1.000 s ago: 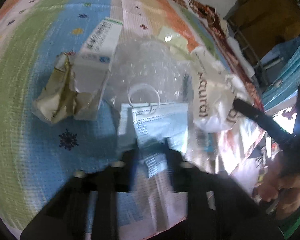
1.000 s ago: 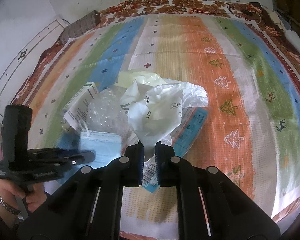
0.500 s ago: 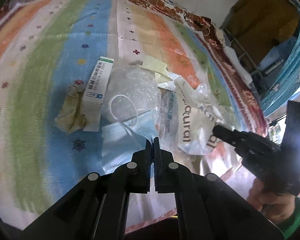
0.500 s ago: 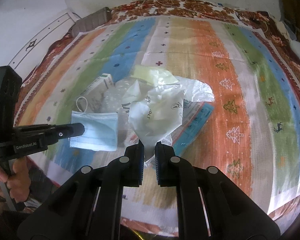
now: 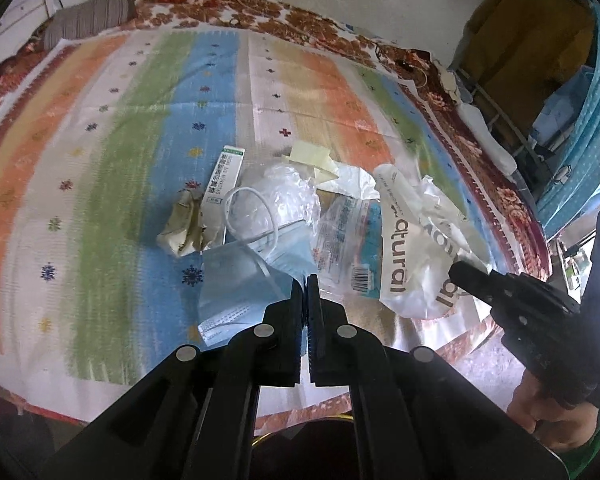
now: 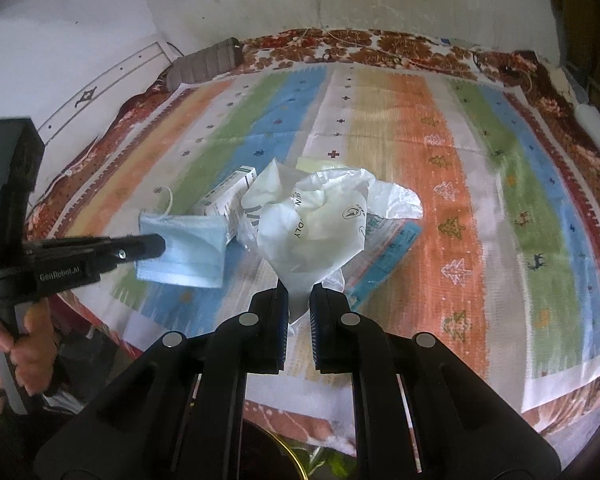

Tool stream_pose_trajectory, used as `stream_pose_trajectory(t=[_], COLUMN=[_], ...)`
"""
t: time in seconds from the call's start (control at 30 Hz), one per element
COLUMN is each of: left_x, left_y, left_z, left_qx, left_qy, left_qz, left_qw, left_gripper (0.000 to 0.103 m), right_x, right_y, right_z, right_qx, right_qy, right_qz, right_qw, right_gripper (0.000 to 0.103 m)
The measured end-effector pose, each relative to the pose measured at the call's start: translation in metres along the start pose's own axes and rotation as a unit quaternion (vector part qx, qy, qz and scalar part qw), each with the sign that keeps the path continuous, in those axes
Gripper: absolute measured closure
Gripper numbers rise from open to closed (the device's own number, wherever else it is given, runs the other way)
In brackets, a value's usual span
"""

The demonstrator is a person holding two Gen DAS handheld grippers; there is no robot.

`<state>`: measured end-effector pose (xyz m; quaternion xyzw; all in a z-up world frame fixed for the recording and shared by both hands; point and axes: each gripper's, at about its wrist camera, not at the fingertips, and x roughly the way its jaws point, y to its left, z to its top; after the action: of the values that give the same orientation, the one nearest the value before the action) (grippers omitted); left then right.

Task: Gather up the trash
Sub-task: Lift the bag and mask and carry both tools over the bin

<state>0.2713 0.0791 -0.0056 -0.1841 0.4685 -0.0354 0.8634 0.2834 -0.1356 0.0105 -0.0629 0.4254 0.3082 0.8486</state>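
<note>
My left gripper [image 5: 305, 284] is shut on a light blue face mask [image 5: 244, 280] and holds it lifted off the striped mat; the mask also hangs from it in the right wrist view [image 6: 188, 248]. My right gripper [image 6: 299, 292] is shut on a white plastic bag [image 6: 312, 224] printed with dark letters, also seen in the left wrist view [image 5: 412, 252]. On the mat lie a white and green carton [image 5: 222, 178], a crumpled brownish wrapper [image 5: 182, 228], clear crumpled plastic [image 5: 284, 200], a blue and white packet [image 5: 352, 240] and a pale yellow paper [image 5: 310, 156].
The striped mat [image 6: 440, 160] covers a floral-edged bed. A grey striped cushion [image 6: 206, 64] lies at the far left corner by the white wall. Shelving and a blue curtain [image 5: 580, 128] stand to the right.
Both grippers have pulled back and up from the pile. The left one closed on the mask a second ago and now lifts it off the mat; the right keeps hold of the bag.
</note>
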Motion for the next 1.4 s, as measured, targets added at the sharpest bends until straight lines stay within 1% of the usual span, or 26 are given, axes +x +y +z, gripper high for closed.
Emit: stream_pose_trajectory(t=[0.07, 0.27, 0.4, 0.5, 0.67, 0.73, 0.83, 0.97, 1.1, 1.3, 1.4], left_x=[-0.014, -0.049, -0.065, -0.075, -0.090, -0.095, -0.101, -0.104, -0.108, -0.111, -0.112], left_y=[-0.004, -0.016, -0.019, -0.020, -0.033, -0.038, -0.039, -0.042, -0.040, -0.038, -0.040], left_z=[-0.002, -0.016, -0.030, -0.041, -0.059, -0.068, -0.082, -0.098, -0.112, -0.139, -0.153], left_qx=[0.000, -0.002, -0.007, -0.014, 0.013, 0.017, 0.013, 0.013, 0.001, -0.014, -0.015], left_qy=[-0.019, -0.051, -0.060, -0.063, -0.080, -0.085, -0.088, -0.089, -0.086, -0.079, -0.077], left_qz=[-0.007, -0.014, -0.010, -0.020, -0.012, -0.016, -0.017, -0.002, -0.012, -0.010, -0.006], left_qw=[0.9998, 0.9986, 0.9981, 0.9977, 0.9966, 0.9961, 0.9959, 0.9960, 0.9962, 0.9967, 0.9969], left_gripper=[0.102, 0.102, 0.102, 0.102, 0.102, 0.102, 0.102, 0.102, 0.102, 0.102, 0.102], right_x=[-0.007, -0.033, -0.052, -0.065, -0.085, -0.091, -0.098, -0.105, -0.109, -0.112, -0.114], right_y=[0.004, 0.015, 0.022, 0.031, 0.037, 0.038, 0.037, 0.036, 0.040, 0.050, 0.052], right_z=[-0.003, -0.014, -0.024, -0.034, -0.051, -0.059, -0.069, -0.086, -0.103, -0.127, -0.139], right_qx=[-0.007, -0.015, -0.017, -0.026, -0.023, -0.025, -0.025, -0.018, -0.021, -0.031, -0.030], right_qy=[-0.005, -0.026, -0.039, -0.047, -0.061, -0.065, -0.066, -0.059, -0.055, -0.044, -0.038], right_qz=[-0.002, 0.003, 0.014, 0.019, 0.029, 0.025, 0.023, 0.029, 0.034, 0.035, 0.038], right_qw=[1.000, 1.000, 0.999, 0.998, 0.997, 0.997, 0.997, 0.998, 0.998, 0.998, 0.998], right_gripper=[0.095, 0.095, 0.095, 0.095, 0.095, 0.095, 0.095, 0.095, 0.095, 0.095, 0.095])
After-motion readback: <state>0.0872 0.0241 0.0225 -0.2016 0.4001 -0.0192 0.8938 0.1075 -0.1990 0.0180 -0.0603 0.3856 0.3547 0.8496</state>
